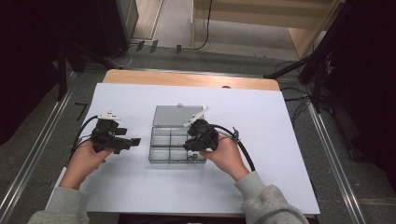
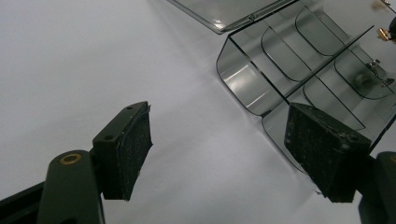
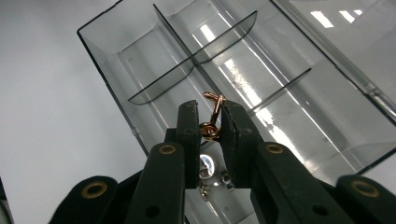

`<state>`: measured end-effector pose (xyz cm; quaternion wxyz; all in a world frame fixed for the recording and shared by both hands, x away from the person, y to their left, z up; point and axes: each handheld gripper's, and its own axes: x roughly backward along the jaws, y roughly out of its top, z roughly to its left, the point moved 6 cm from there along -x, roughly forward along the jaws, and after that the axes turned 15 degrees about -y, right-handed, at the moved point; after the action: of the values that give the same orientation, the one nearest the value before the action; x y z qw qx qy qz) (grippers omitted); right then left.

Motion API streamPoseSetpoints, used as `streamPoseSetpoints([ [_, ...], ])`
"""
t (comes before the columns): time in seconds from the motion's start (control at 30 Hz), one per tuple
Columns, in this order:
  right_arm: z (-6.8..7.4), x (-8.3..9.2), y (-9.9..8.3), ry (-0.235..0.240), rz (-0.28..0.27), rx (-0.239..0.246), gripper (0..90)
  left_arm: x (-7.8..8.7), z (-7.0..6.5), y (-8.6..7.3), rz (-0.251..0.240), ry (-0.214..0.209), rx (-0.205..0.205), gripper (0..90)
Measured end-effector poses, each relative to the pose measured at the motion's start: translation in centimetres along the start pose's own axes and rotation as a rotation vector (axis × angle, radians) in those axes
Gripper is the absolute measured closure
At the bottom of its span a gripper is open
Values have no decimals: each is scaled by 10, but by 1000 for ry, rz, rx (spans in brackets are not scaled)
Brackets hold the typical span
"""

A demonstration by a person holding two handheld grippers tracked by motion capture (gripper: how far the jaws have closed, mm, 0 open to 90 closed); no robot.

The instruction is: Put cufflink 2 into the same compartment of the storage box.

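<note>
The right gripper (image 3: pixel 208 122), clamped on a copper cufflink (image 3: pixel 211 119), hung directly above the compartment box (image 3: pixel 140 51); the left gripper (image 2: pixel 219 144) stood open beside it.

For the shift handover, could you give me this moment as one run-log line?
right gripper: shut on copper clip, above compartment box | left gripper: open, empty, beside box | silver clip: in compartment

One clear plastic compartment box (image 1: pixel 177 140) lies on the table between the two grippers, with one hinged lid (image 1: pixel 178 115) folded open behind it. One copper-coloured cufflink (image 3: pixel 211 122) sits between the right gripper's (image 3: pixel 209 122) pads, and one silver cufflink (image 3: pixel 205 168) lies in the compartment right beneath those jaws. The left gripper (image 2: pixel 217 144) has nothing between its pads.
</note>
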<state>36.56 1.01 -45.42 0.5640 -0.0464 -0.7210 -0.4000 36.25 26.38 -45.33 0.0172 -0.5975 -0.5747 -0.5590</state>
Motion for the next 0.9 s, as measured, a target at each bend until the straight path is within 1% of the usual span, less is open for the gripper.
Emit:
streamPoseSetpoints([
  [0.27,6,-6,0,13,10,4,793,1,0,-1,6,0,-4,239],
  [0.4,10,-11,0,21,14,18,793,1,0,-1,1,3,-5,239],
  [0.5,14,-14,0,29,24,17,793,1,0,-1,3,2,-5,239],
  [0.6,17,-18,0,33,29,27,793,1,0,-1,2,3,-4,239],
  [0.63,19,-20,0,39,33,23,792,1,0,-1,1,3,-5,239],
  [0.77,22,-24,0,41,37,34,792,1,0,-1,2,3,-4,239],
  [0.87,24,-28,0,37,47,34,792,1,0,-1,1,3,-4,239],
  [0.9,24,-29,0,38,50,44,791,1,0,-1,0,4,-4,239],
])
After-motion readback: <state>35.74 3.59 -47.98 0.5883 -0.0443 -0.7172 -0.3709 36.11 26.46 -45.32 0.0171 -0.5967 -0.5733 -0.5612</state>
